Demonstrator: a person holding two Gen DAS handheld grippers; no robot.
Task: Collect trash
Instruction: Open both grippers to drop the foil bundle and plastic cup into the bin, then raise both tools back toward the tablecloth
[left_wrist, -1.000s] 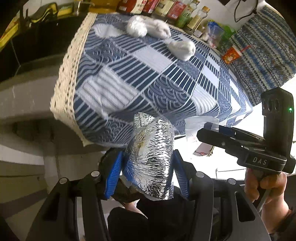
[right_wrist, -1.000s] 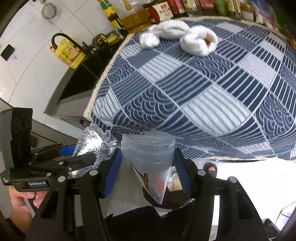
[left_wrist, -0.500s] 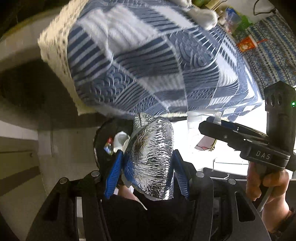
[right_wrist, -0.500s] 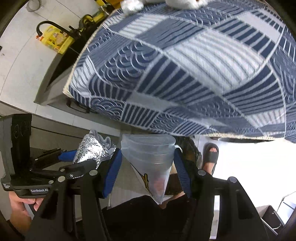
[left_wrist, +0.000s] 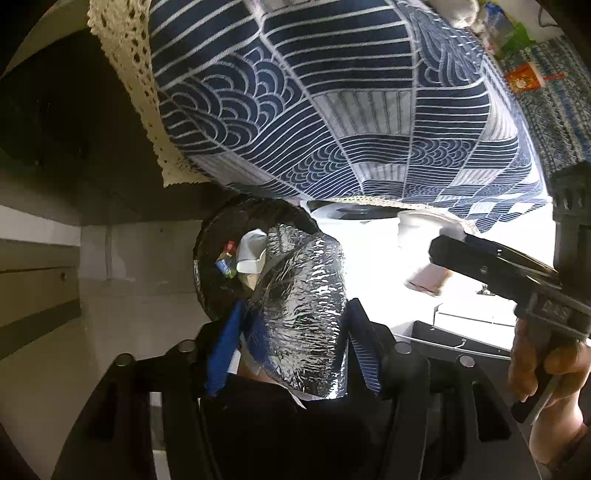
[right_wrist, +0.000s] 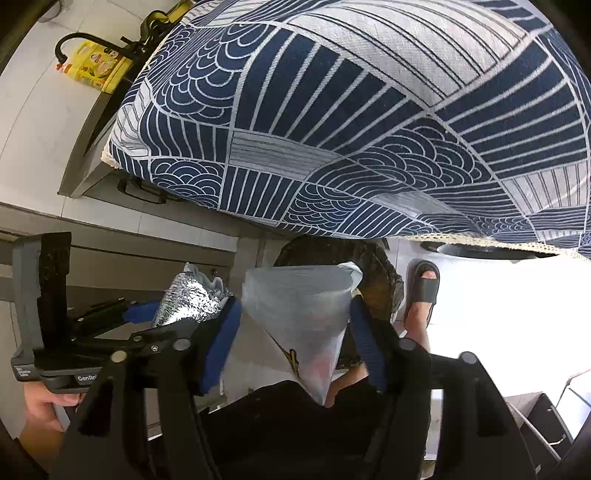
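opening left gripper (left_wrist: 295, 332) around upright foil bag (left_wrist: 306, 314), mouth pointing away, above black bin (left_wrist: 221, 236)

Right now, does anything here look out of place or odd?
Nothing is spilled or broken. The crumpled silver foil wrapper and the clear plastic bag sit between opening fingers, above the black mesh bin under the blue patterned tablecloth.

A table under a blue-and-white patterned tablecloth (right_wrist: 369, 122) with a cream lace edge (left_wrist: 140, 96) fills the upper view. Below its overhang, on the pale floor (right_wrist: 480, 314), stands a black bin (left_wrist: 210, 273) holding scraps of trash, with a sandalled foot (right_wrist: 421, 291) beside it.
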